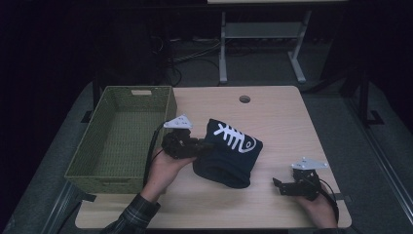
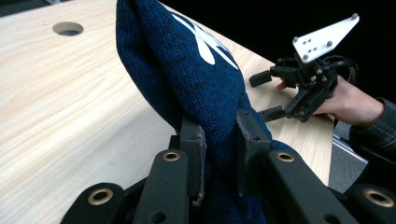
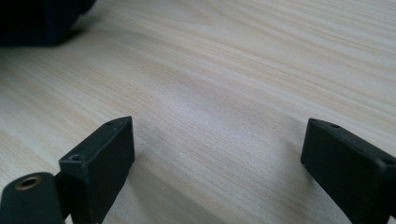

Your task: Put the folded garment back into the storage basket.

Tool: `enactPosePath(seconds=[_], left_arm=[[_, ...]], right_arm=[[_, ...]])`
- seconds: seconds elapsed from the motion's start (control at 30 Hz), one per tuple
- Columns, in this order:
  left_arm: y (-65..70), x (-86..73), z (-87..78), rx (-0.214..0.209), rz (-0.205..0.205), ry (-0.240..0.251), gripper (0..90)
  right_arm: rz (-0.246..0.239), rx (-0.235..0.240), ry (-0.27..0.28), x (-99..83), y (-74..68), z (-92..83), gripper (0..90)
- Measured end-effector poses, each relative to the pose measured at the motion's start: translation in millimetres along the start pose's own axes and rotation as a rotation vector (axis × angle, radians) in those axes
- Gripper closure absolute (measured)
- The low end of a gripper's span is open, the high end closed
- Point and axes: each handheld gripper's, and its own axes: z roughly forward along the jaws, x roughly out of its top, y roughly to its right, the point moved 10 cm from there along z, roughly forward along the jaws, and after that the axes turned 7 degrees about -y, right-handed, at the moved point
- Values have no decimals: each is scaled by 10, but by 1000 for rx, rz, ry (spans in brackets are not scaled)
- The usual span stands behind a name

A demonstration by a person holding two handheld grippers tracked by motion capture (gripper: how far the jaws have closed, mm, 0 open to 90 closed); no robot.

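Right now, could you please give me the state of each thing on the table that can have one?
Left claw: shut on the blue knit garment, pinching a fold.
Blue knit garment: bunched, partly lifted off the table, white fishbone print facing up.
Right claw: open, holding nothing, low over bare wood.
Green woven basket: upright, empty, at the table's left edge.

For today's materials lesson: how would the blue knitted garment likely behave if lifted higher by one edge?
Probably floppy: the blue knitted garment bunches and folds where the left tongs pinch it. It would likely drape and trail on the table. Its fuzzy knit seems unlikely to slip.
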Motion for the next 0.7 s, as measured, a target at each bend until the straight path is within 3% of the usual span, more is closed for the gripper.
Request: enactPosePath(seconds=[0.7], left_arm=[[-222,199,-716,40,1,65,759]], right_arm=[[1,-1,0,0,0,-1,95]])
